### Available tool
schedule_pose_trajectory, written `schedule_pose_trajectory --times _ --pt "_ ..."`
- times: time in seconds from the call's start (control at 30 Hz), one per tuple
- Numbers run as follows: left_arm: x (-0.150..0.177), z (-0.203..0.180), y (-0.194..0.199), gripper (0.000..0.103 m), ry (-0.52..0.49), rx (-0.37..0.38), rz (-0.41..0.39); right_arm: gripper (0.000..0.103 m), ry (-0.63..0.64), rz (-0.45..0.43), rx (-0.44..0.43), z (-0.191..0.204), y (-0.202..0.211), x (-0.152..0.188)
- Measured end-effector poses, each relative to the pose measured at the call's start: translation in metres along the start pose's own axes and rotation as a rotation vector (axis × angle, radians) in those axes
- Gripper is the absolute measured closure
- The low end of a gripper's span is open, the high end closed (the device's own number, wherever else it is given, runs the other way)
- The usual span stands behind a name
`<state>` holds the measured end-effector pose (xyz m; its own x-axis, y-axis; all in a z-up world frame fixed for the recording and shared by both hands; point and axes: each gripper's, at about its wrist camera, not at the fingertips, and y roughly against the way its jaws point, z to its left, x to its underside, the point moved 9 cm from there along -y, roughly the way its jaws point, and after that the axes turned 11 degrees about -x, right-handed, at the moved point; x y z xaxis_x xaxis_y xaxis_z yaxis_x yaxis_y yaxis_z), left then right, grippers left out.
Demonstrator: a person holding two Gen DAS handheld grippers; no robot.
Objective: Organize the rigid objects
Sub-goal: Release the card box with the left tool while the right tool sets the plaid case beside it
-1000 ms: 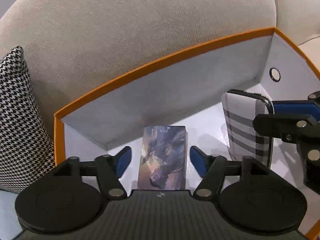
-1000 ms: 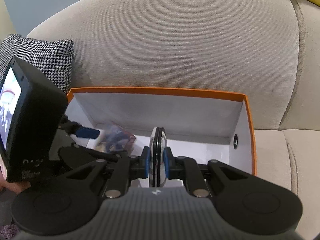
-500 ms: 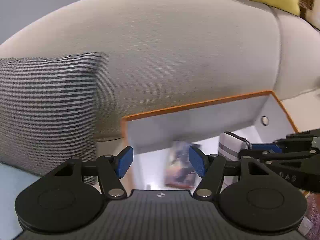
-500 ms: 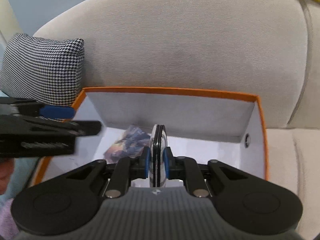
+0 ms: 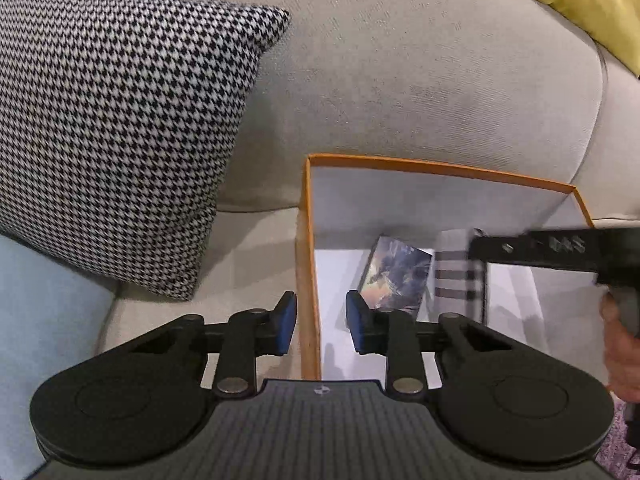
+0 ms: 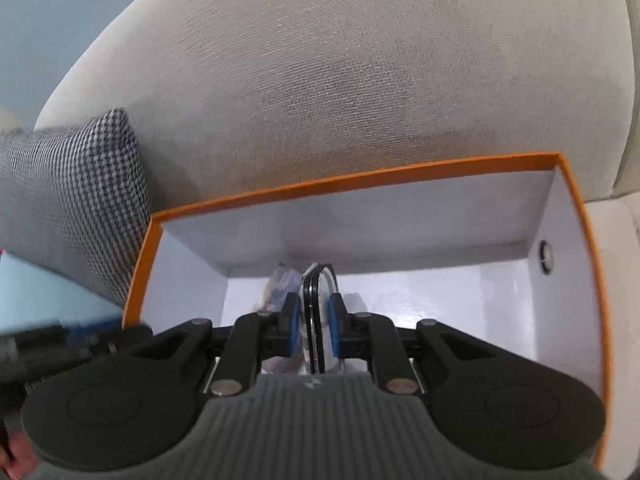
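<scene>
Left wrist view: grey sofa (image 5: 400,80) w/ houndstooth cushion (image 5: 112,120); orange-rimmed box (image 5: 440,168) holds card pack (image 5: 400,276), lying flat. Left gripper (image 5: 321,328), jaws just closing, holds nothing. Right gripper (image 6: 313,326) clamped on plaid case (image 6: 316,308), edge-up in box.

Orange-rimmed white box (image 5: 308,240) on the sofa, illustrated card pack (image 5: 398,276) lying flat inside, plaid-striped case (image 6: 316,320) beside it — upright on edge
</scene>
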<state>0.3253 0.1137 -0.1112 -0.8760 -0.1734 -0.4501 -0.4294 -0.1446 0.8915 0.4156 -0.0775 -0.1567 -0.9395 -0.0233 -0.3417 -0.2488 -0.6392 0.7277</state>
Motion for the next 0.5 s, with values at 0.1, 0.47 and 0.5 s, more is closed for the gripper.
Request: schedule_pose_trajectory --times 0.1,0.47,0.5 --pt "0.006 -0.003 -0.006 0.069 0.007 0.01 -0.005 0.087 -0.083 0.003 0.047 -0.01 -0.012 -0.003" --pt "0.018 0.001 -0.004 0.071 0.041 0.027 -0.025 0.068 -0.13 0.043 0.084 -0.021 -0.016 0.008" --pt "0.019 0.002 -0.003 0.071 0.042 0.026 -0.026 0.066 -0.15 0.054 0.07 -0.022 -0.018 0.011"
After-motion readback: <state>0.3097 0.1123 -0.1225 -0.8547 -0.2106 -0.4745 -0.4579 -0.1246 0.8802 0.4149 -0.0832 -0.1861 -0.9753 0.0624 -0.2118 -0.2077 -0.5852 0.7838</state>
